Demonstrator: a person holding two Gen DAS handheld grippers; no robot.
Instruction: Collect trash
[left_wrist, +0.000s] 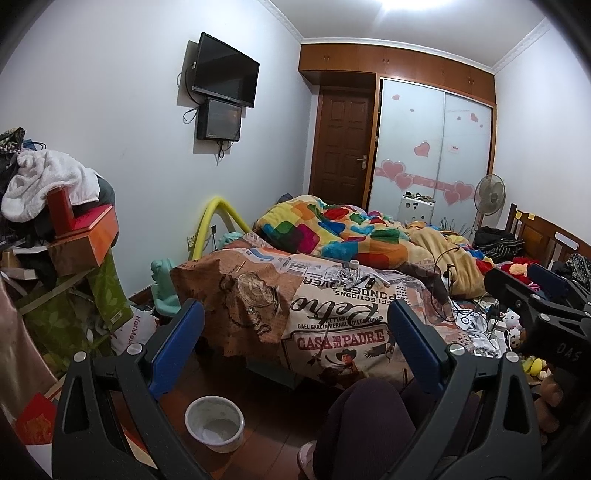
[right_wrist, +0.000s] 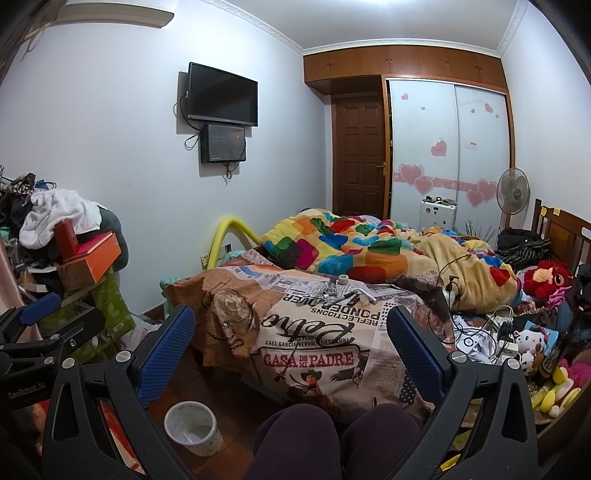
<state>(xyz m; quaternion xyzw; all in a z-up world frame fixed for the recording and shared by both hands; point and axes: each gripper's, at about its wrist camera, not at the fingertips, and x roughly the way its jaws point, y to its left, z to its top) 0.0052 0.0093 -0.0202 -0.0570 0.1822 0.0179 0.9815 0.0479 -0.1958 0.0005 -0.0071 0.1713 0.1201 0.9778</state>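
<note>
A small heap of trash (left_wrist: 349, 275) lies on the printed bedspread: crumpled clear wrapper, a small jar, a pen. It also shows in the right wrist view (right_wrist: 338, 291). A white bin (left_wrist: 214, 422) stands on the wooden floor by the bed's near corner, seen again in the right wrist view (right_wrist: 192, 422). My left gripper (left_wrist: 295, 347) is open and empty, held in the air well short of the trash. My right gripper (right_wrist: 291, 350) is open and empty too, beside the left one. Each gripper shows at the edge of the other's view.
The bed (left_wrist: 332, 325) carries a colourful blanket (left_wrist: 332, 229), cables and plush toys (right_wrist: 532, 343). A pile of boxes and clothes (left_wrist: 55, 221) stands at the left. The person's knees (right_wrist: 332, 435) are at the bottom. A fan (right_wrist: 513, 194) and wardrobe stand at the back.
</note>
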